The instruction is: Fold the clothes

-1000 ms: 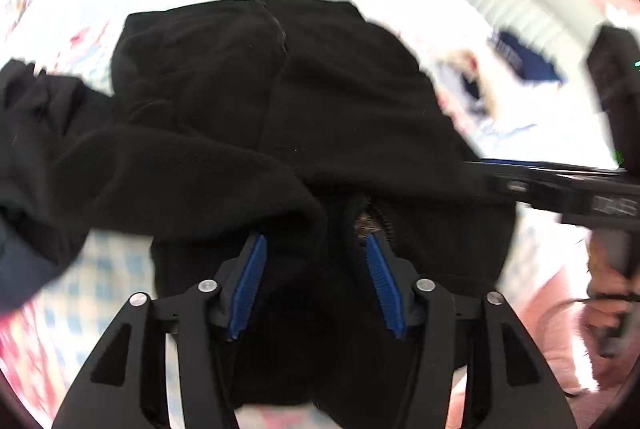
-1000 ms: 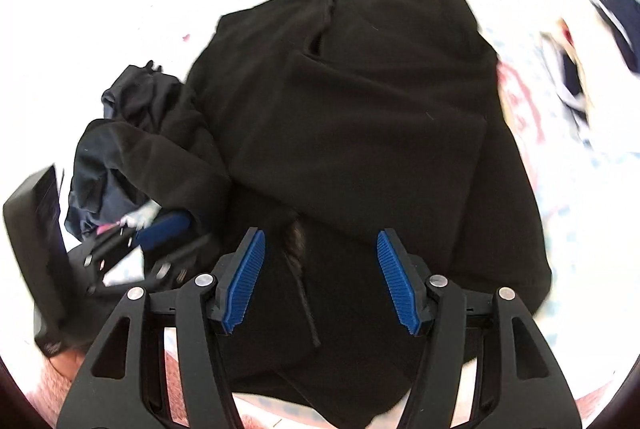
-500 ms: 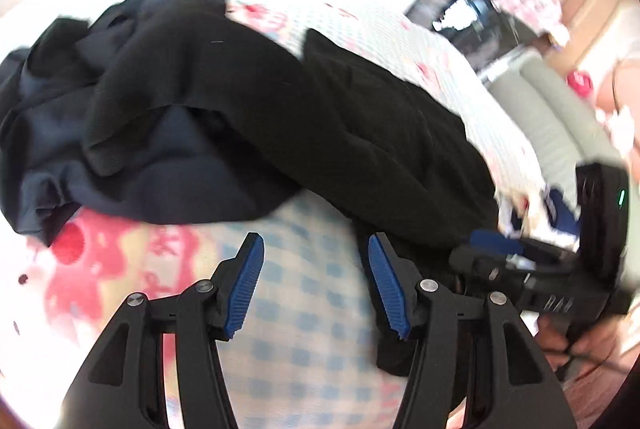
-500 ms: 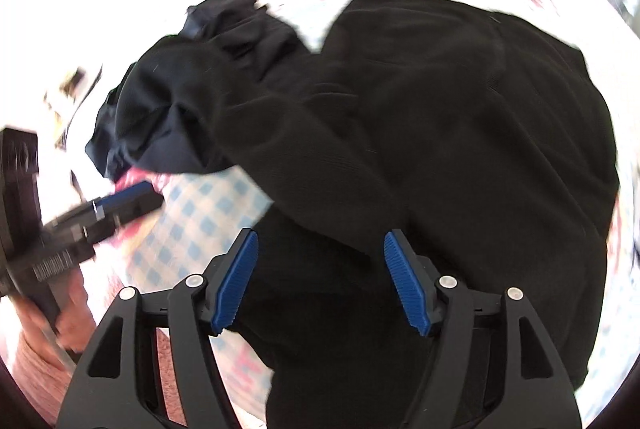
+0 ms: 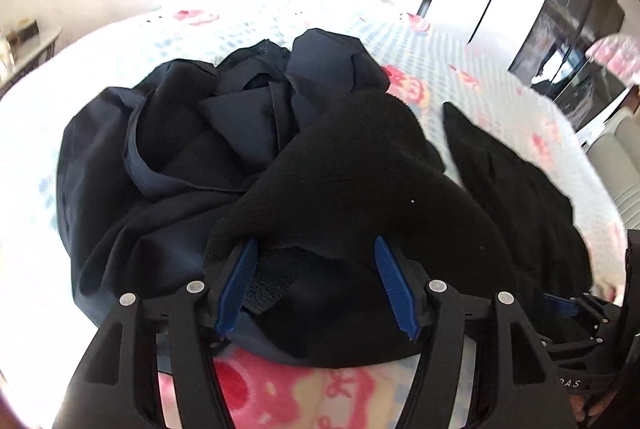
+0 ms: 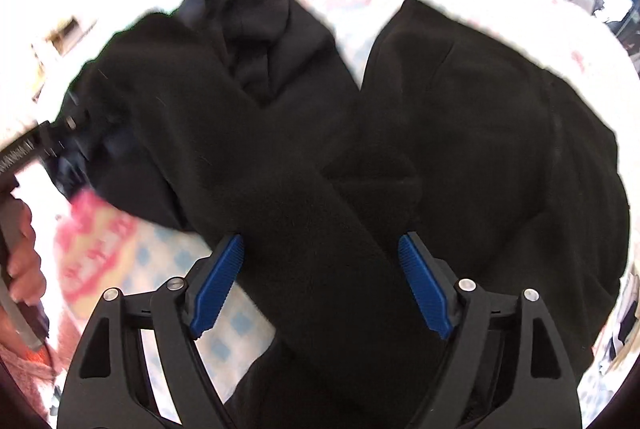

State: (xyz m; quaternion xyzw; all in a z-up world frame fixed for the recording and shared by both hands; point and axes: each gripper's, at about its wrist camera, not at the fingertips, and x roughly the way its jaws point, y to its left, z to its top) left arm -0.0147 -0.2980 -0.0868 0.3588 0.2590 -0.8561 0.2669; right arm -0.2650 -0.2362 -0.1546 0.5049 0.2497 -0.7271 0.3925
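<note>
A black fleece jacket [image 6: 500, 133] lies spread on the bed, one sleeve [image 6: 248, 133] stretched out to the left over a crumpled navy garment [image 5: 168, 165]. The sleeve's cuff end [image 5: 360, 181] lies between the jaws of my left gripper [image 5: 316, 249], which are opening; the blue pads [image 5: 394, 289] stand apart from the fabric on the right side. My right gripper [image 6: 320, 241] hovers over the sleeve near the jacket body, its jaws opening wide with the sleeve running between them. The right wrist view shows the left gripper's [image 6: 60, 145] side at the far left.
The bed cover [image 5: 280, 29] is pale blue check with pink flower prints. A hand [image 6: 24, 253] holds the left gripper's handle. The right gripper's body [image 5: 580, 313] fills the lower right of the left wrist view. Doors, shelves and a dark cabinet [image 5: 580, 29] stand beyond the bed.
Both grippers swung left, from over the jacket's body to its outstretched sleeve and the navy pile. Both pairs of jaws stand wider than before.
</note>
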